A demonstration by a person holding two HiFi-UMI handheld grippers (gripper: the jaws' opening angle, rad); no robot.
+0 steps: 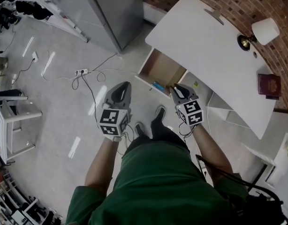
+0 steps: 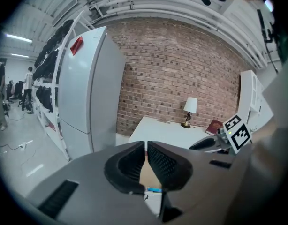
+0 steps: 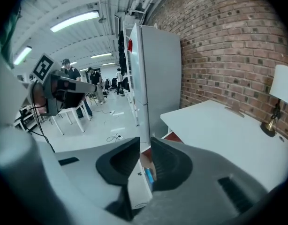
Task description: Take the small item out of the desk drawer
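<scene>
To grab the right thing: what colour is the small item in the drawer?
Blue; the small item shows best in the head view.

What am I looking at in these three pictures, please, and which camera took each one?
No robot: a person holds a two-jaw gripper in each hand. One picture is from a head camera looking down; the others are from cameras riding on each gripper. The left gripper has its jaws shut, empty; the right gripper has them slightly apart, empty. Ahead, the open drawer holds a small blue item. On the white desk are a lamp and a red book.
</scene>
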